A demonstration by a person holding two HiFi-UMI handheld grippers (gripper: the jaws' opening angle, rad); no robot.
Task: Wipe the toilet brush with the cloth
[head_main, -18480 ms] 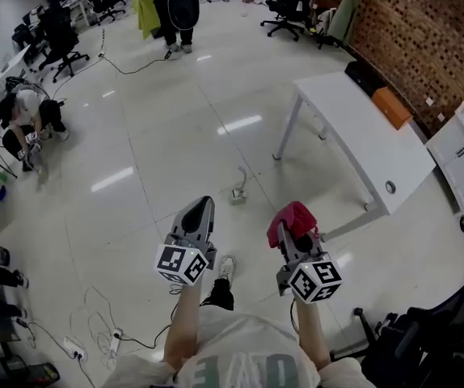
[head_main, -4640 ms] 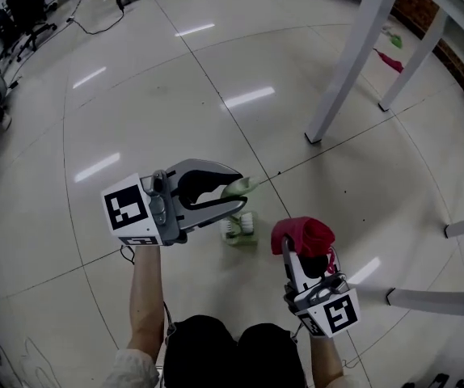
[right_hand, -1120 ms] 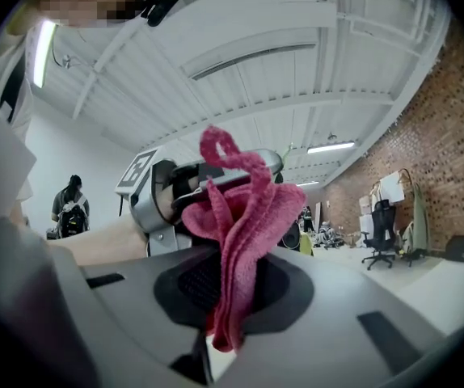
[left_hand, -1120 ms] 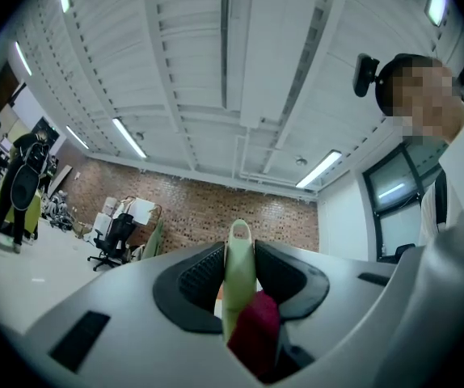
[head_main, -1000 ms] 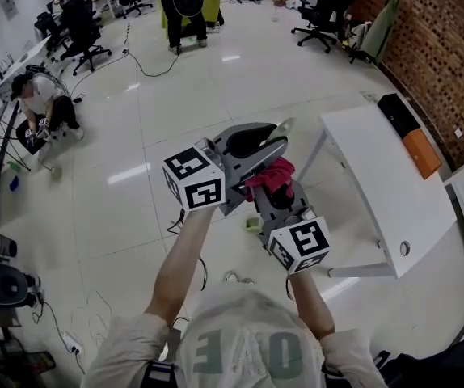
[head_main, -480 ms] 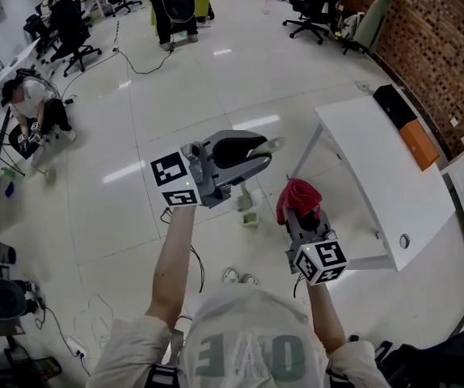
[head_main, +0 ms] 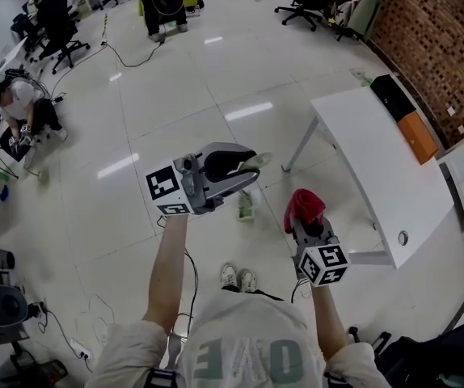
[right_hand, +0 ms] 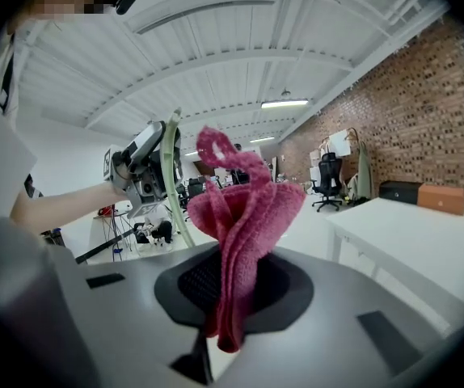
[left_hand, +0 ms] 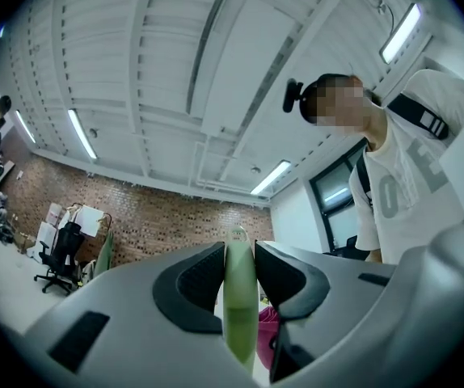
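- Gravest: dropping the pale green, curved plastic toilet brush. Clamped by its thin, smooth handle between the dark pads of the left gripper and held in the air above the glossy white floor. Likely to twist or slide out under sideways wiping pressure.
- Next: losing the crumpled magenta terry cloth. Pinched only by its lower folds in the closed right gripper, with most of the bunch standing free above the jaws. Easily tugged loose by drag along the handle.
- Lesser: missing the contact. Cloth and brush apart at present, with two bulky grey gripper bodies to be brought close. Easy to knock jaw on jaw instead of cloth on handle.
- Least: leaving patches unwiped, namely the stretch covered by the left pads and the bristle end. Possibly that end is the pale green-and-white piece below the left gripper; cannot tell.
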